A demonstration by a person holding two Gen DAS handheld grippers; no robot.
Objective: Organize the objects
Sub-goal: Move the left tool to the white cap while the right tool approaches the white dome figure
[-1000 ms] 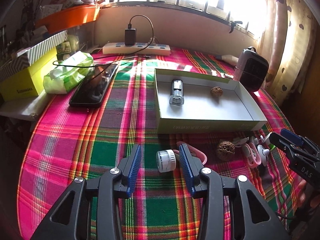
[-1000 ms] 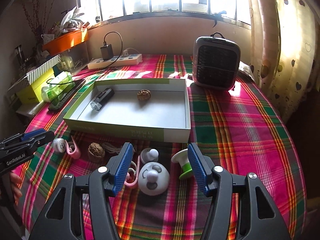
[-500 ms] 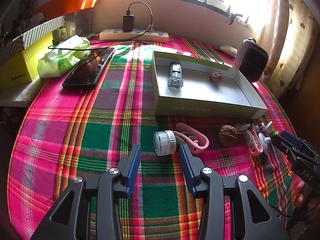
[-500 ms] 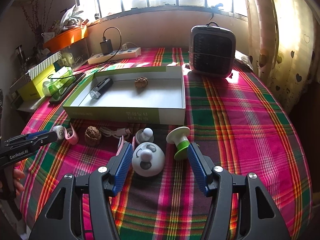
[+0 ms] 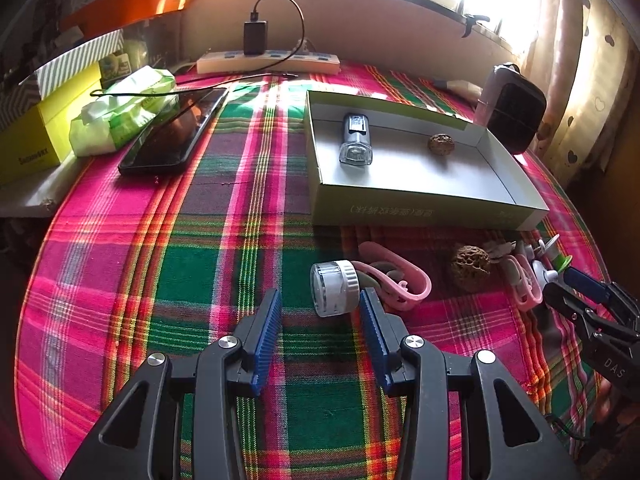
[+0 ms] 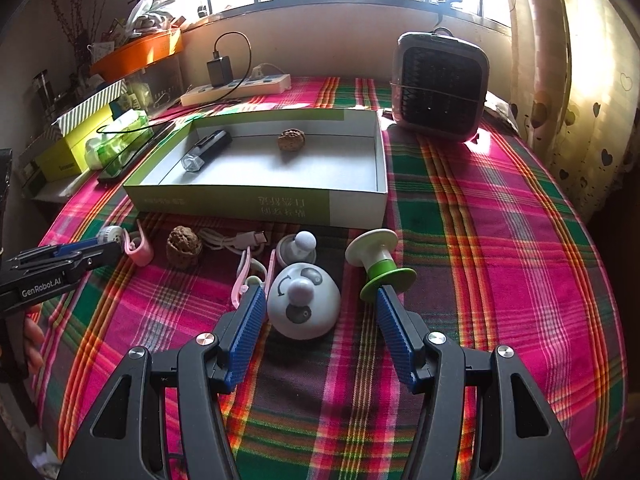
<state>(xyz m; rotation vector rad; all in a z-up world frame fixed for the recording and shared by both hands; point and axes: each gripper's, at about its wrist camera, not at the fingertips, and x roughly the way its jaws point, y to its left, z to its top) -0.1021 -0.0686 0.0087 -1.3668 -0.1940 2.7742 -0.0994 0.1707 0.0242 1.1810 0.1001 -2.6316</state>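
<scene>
My left tongs (image 5: 319, 308): spread, empty.
My right tongs (image 6: 320, 304): spread, empty.
Pink clip (image 5: 394, 280): partly hidden behind white cap (image 5: 333, 288).

Your right gripper (image 6: 320, 312) gapes wide; white dome toy (image 6: 303, 305) sits between its fingertips; green spool (image 6: 380, 261) just ahead of the right finger.

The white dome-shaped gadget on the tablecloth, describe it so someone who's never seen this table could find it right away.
Start at the shallow green-and-white box on the plaid tablecloth. In the row of small items in front of it, the white dome-shaped gadget lies nearest the right hand-held gripper. Unlike its neighbours, the green-and-white spool and pink clip, it has a face-like top with a round knob.
</scene>
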